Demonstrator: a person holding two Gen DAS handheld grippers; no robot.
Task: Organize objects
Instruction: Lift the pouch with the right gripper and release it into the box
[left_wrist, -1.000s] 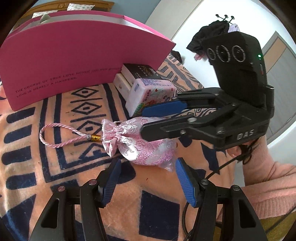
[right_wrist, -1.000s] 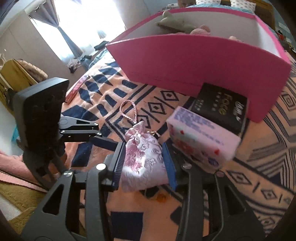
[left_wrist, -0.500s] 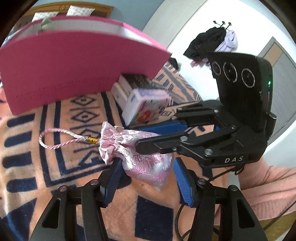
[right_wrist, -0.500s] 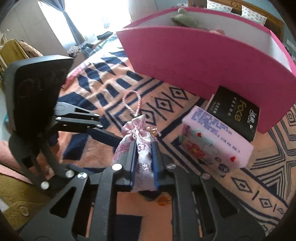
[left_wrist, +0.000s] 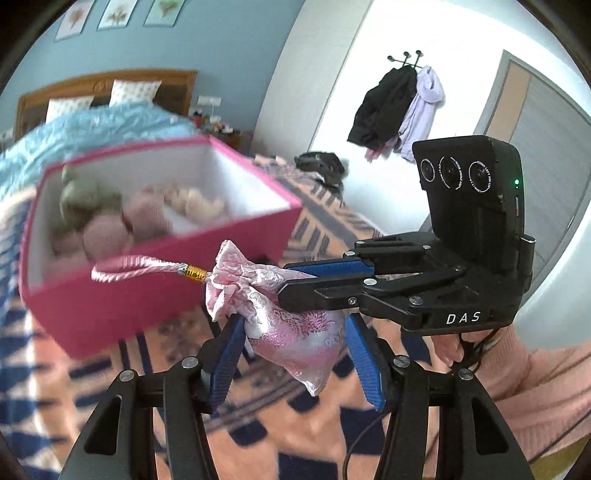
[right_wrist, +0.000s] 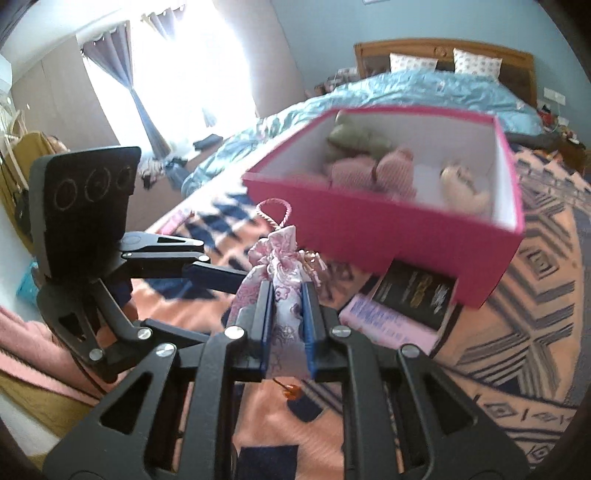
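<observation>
- Right wrist view: the right gripper (right_wrist: 286, 326) is clamped on the pink brocade pouch (right_wrist: 282, 273), which a second ago lay on the patterned blanket (right_wrist: 535, 332) and now hangs lifted above it, level with the pink box (right_wrist: 373, 236).
- Left wrist view: the left gripper (left_wrist: 295, 354) has its blue pads spread wide on either side of the pouch (left_wrist: 291, 328); whether either pad touches the fabric I cannot tell.
- The pouch's cord loop (left_wrist: 129, 267) points toward the box (left_wrist: 110, 306), whose open top now shows soft toys inside; earlier only its side wall was visible.
- My judgement: the lift clears the wall, so dropping the pouch in looks like the next step.
- Motion blur smears the box and its contents; the toys cannot be identified, and the pouch's lower end is hidden behind the right gripper's fingers.
</observation>
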